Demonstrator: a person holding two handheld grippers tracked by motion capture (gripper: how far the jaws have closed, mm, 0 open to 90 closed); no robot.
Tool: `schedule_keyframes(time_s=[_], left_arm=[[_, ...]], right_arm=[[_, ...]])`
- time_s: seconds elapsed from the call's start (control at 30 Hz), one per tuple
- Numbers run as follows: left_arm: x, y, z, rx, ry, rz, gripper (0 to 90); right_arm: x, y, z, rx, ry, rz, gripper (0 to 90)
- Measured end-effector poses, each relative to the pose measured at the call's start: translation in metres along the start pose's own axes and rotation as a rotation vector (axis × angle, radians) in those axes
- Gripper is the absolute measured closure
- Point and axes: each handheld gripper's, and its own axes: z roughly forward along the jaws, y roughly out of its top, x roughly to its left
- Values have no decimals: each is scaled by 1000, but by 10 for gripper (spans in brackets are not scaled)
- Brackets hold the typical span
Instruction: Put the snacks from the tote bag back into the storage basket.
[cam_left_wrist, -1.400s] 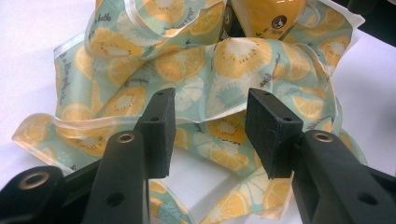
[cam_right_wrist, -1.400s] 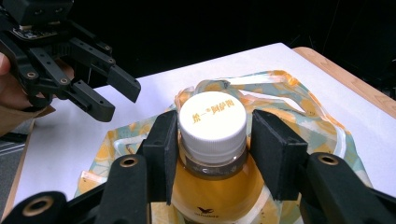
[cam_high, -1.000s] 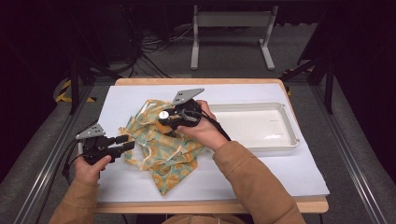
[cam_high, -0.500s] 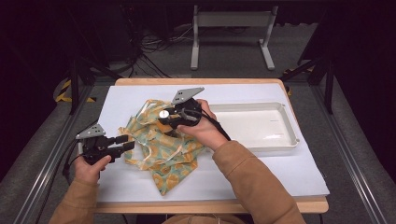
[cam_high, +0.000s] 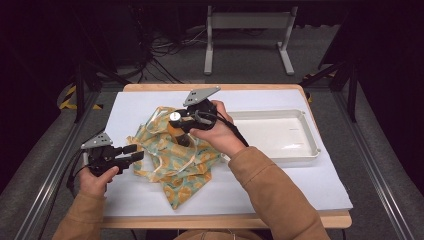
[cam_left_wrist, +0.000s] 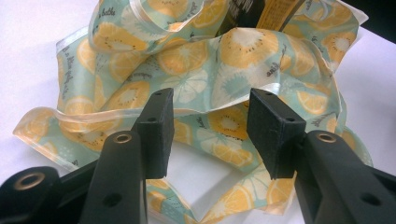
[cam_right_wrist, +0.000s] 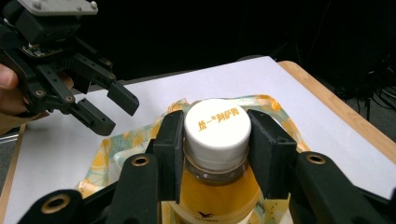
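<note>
— Bottle (cam_right_wrist: 216, 154) of orange drink: where are we seeing it sitting?

— First, at the far left of the table (cam_high: 320, 200), we are seeing the left gripper (cam_high: 134, 153) lying low over the white sheet, just beside the left edge of the fruit-print bag (cam_high: 175, 165). In the left gripper view its jaws are standing apart, and the crumpled bag (cam_left_wrist: 196, 88) is lying ahead of and under the pads (cam_left_wrist: 159, 130), with nothing pressed between them. We are calling it open and empty.

— And moving toward the middle?

— There the bag, pale green with orange and lemon slices, is spreading in folds across the sheet. The bottle is rising out of the bag's upper part, near the table's middle. In the high view we are making out its white cap (cam_high: 175, 116) and the orange below it.

— Is the right gripper (cam_high: 179, 122) holding it?

— Yes. In the right gripper view the two black pads (cam_right_wrist: 170, 140) are pressing on either side of the bottle at its neck and cap, so that gripper is gripping the bottle. The white cap (cam_right_wrist: 215, 123) is facing the camera, printed with yellow characters.

— And farther right?

— We are seeing a white tray (cam_high: 310, 150) lying on the sheet, just beyond the right hand (cam_high: 220, 137), apart from the bag.
</note>
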Motion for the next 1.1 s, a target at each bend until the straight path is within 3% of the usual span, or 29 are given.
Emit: schedule_keyframes(time_s=[0.7,1.1], left_arm=[[3,-2,2,8,2,-15,509],[4,-2,2,5,3,-18,502]], right_arm=[[0,25,-23,-49,-6,-19,590],[-1,38,-42,-39,0,-18,590]])
